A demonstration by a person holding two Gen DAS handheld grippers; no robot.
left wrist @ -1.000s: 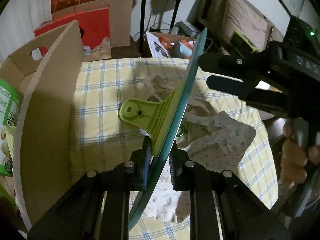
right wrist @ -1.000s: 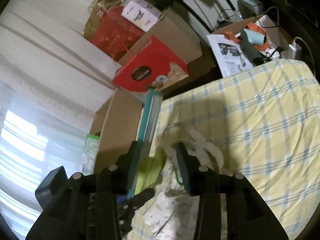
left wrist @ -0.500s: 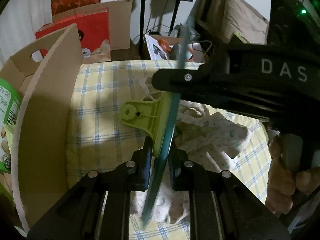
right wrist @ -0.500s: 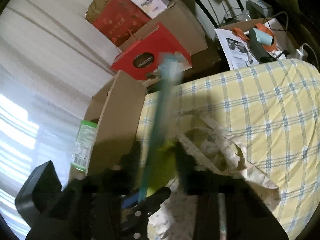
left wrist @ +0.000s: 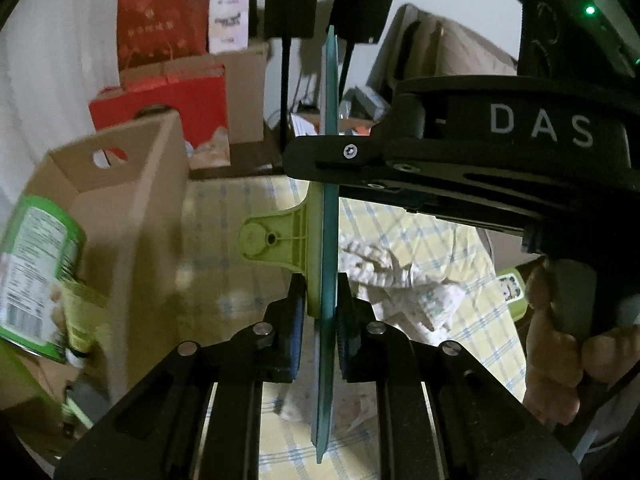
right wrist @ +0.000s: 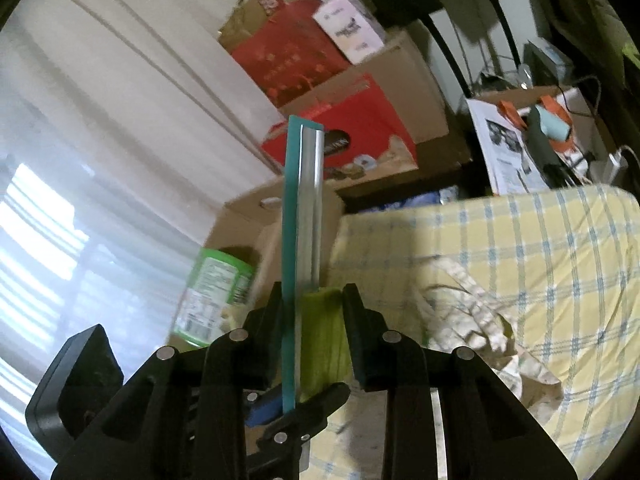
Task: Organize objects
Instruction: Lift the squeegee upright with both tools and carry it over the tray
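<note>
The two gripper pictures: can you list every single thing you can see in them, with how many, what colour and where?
teal board: one, teal, upright on edge, clamped by both grippers
clip: one, lime green, clamped on the board's side
cloth: one, pale patterned, crumpled on the tablecloth
tablecloth: one, yellow with blue checks
open cardboard box: one, brown, beside the table
green-labelled can: one, inside that box
red boxes: a few, red, stacked behind
papers: some, white, far back
left hand-held gripper: black, shut on the board
right hand-held gripper: black, jaws just closed on board and clip
hand: one, holding the right gripper's handle
</note>
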